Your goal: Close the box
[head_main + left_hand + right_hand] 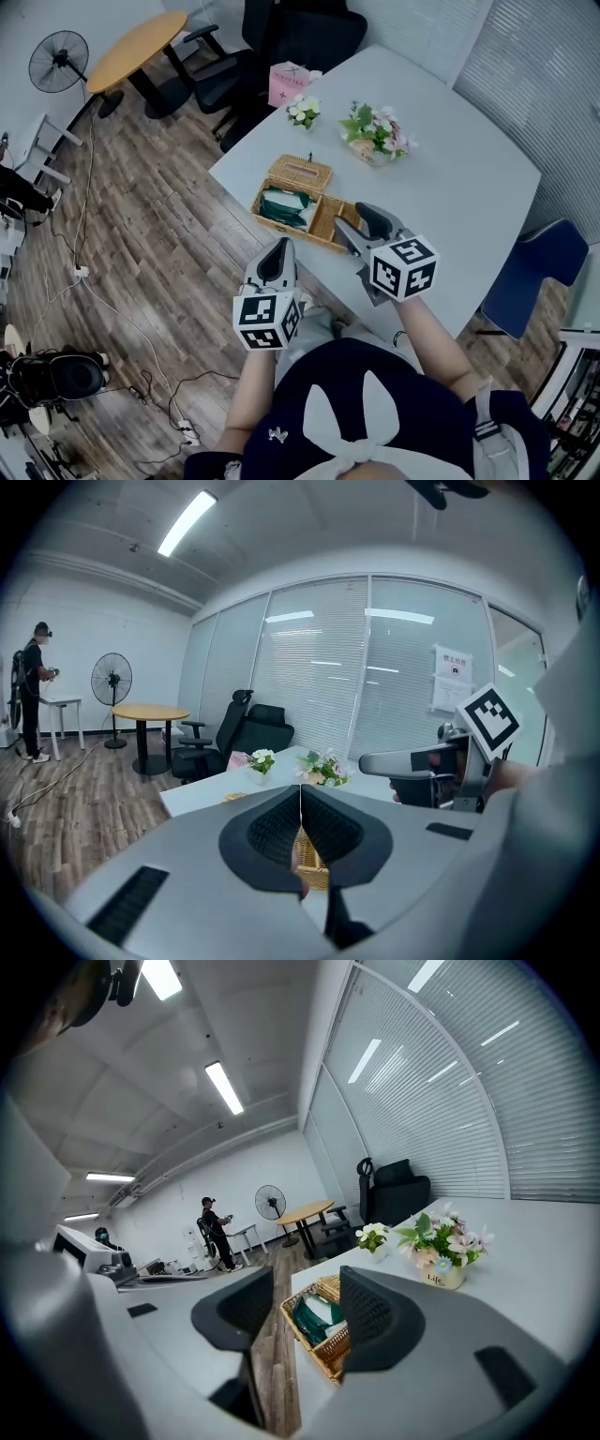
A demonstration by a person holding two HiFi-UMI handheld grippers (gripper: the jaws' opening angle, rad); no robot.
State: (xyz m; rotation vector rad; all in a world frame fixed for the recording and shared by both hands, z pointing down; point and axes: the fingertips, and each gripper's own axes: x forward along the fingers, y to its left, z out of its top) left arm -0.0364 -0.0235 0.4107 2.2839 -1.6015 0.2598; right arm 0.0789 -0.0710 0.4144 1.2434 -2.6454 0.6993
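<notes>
left gripper [278,251] points to twelve o'clock, jaws together; right gripper [355,221], at its two o'clock, holds jaws apart.

My left tool [277,253] and right tool [362,223]: grey, black ribbed pads, cubes with black-and-white square markers. Box [300,174]: tan woven wicker. Packet [284,208]: green, white. Tabletop [459,178]: white. Floor [141,234]: grey-brown wood planks.

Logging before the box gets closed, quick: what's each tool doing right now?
Left tool: closed, jaws together, holding nothing.
Right tool: open, empty; the wicker box lies beyond it, untouched.
</notes>
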